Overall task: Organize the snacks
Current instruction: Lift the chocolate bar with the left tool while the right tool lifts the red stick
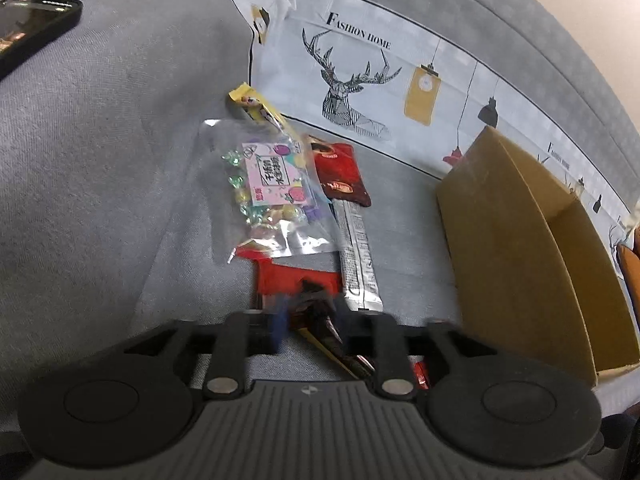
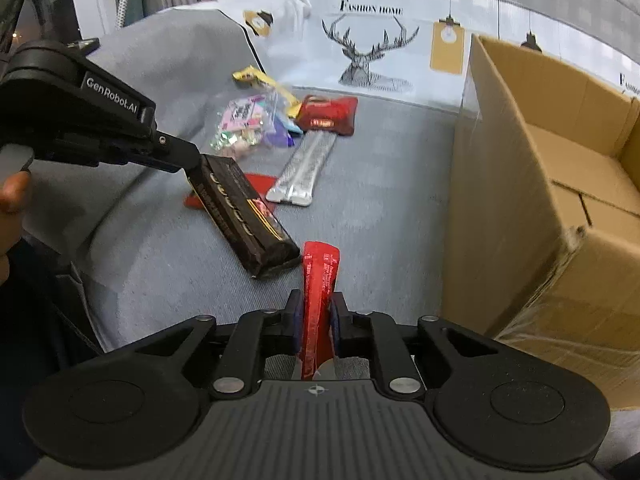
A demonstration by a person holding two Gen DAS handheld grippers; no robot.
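Note:
My left gripper [image 1: 310, 308] is shut on a dark brown snack bar [image 1: 320, 332]; the right wrist view shows that gripper [image 2: 192, 164] holding the bar [image 2: 244, 220] by one end, slanting down over the sofa seat. My right gripper [image 2: 314, 316] is shut on a thin red snack packet [image 2: 320, 280], held upright. On the grey seat lie a clear candy bag [image 1: 272, 192], a yellow stick pack [image 1: 256, 108], a dark red pouch [image 1: 340, 172], a silver bar [image 1: 358, 256] and a red packet [image 1: 296, 276]. An open cardboard box [image 2: 540, 208] stands to the right.
A printed cushion with a deer [image 1: 352, 92] leans against the sofa back behind the snacks. A black phone [image 1: 28, 28] lies on the armrest at upper left. The box [image 1: 520, 248] is right of the snack pile in the left wrist view.

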